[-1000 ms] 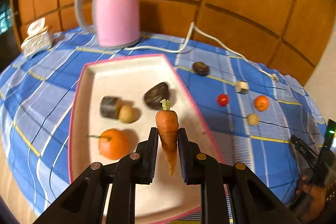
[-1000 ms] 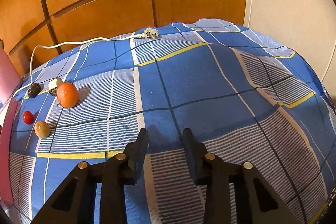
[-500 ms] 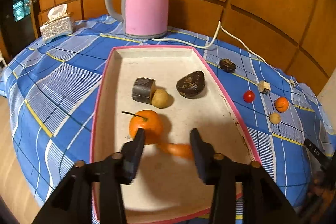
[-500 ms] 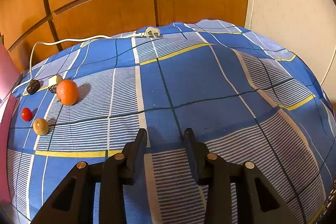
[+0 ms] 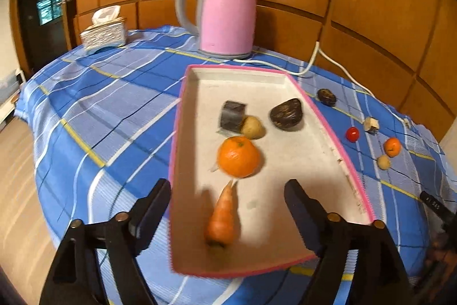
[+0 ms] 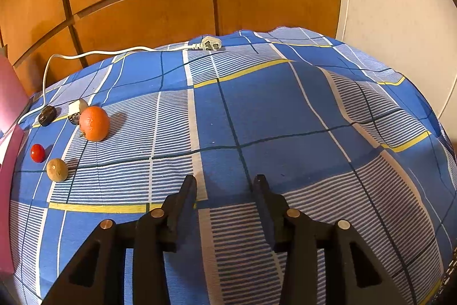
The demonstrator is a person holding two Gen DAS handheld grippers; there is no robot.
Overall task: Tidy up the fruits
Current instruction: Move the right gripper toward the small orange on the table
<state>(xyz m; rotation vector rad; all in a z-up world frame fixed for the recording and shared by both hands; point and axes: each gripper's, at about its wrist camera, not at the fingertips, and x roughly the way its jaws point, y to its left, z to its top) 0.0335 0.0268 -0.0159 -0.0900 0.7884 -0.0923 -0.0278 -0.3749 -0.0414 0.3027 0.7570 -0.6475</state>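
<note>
A pink-rimmed white tray point(image 5: 328, 133) holds an orange point(image 5: 238, 157), a carrot point(image 5: 222, 219), a small tan fruit point(image 5: 252, 128), a dark cylinder point(image 5: 232, 116) and a dark wrinkled fruit point(image 5: 286, 114). My left gripper point(image 5: 228, 199) is wide open above the tray's near end, with the carrot lying between its fingers. On the cloth lie a small orange point(image 6: 94, 123), a red cherry tomato point(image 6: 37, 153), a tan round fruit point(image 6: 57, 169), a dark fruit point(image 6: 47, 115) and a white-cut piece point(image 6: 76, 112). My right gripper point(image 6: 225, 185) is open and empty over bare cloth, right of them.
A pink kettle point(image 5: 222, 10) stands behind the tray, its white cord point(image 5: 328, 62) and plug point(image 6: 210, 43) trailing along the back. A tissue box point(image 5: 104, 32) sits at the far left. Wooden panels back the table. The blue checked cloth point(image 6: 285, 119) drops off at the edges.
My left gripper opened and let go of the carrot, which now lies in the tray near the orange. The left view pulled back. The right gripper barely moved.
</note>
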